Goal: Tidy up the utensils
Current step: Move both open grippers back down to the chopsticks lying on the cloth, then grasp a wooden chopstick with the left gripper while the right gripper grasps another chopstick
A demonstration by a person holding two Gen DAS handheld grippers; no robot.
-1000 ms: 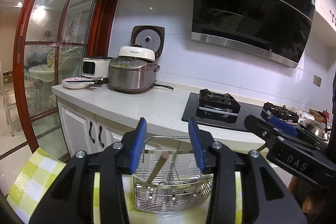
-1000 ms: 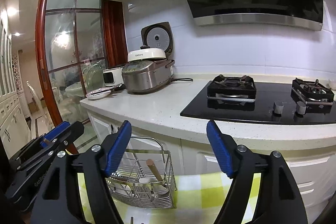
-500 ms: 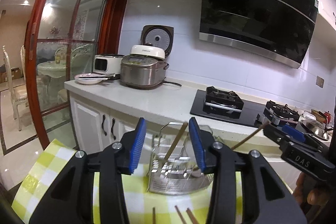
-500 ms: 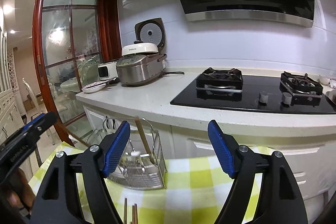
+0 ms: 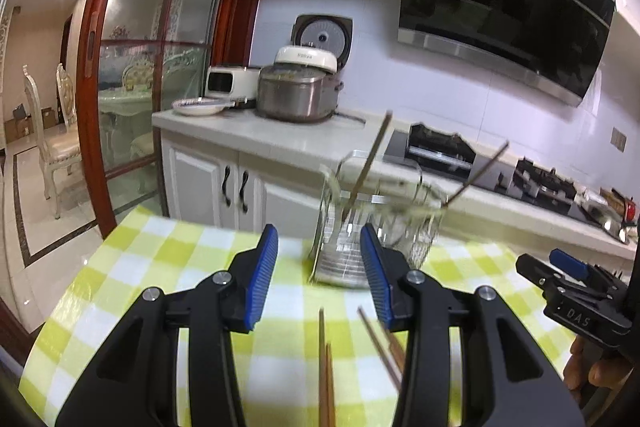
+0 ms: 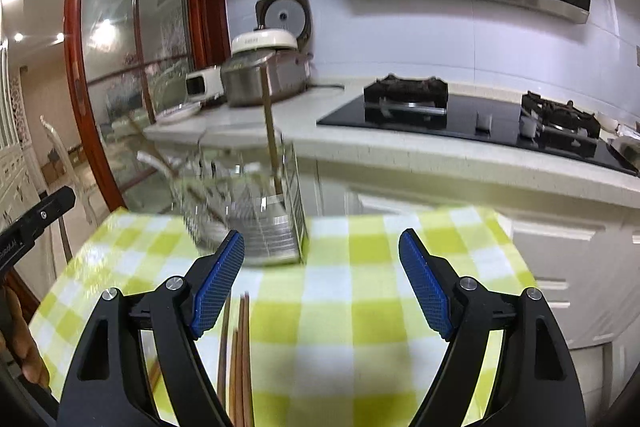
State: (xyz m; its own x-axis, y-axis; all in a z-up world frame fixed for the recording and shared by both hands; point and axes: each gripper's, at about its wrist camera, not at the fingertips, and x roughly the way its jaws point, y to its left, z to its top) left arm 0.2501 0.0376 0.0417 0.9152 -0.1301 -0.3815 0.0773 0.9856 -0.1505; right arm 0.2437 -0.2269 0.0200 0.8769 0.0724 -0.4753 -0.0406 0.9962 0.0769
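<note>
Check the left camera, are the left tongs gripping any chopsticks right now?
No, the left tongs are open and empty, and the chopsticks lie loose on the checked tablecloth below them.

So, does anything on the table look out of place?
Yes: several wooden chopsticks lie loose on the checked cloth in front of the wire rack, not inside it. Both tongs are open and empty.

wire rack (image 5: 372,227): motion-blurred in both views, contents unreadable | chopsticks (image 5: 325,367): cut off by bottom edge, left view; partly behind left finger, right view (image 6: 240,355) | right gripper (image 5: 568,275): cropped at right edge, jaw gap unclear
</note>
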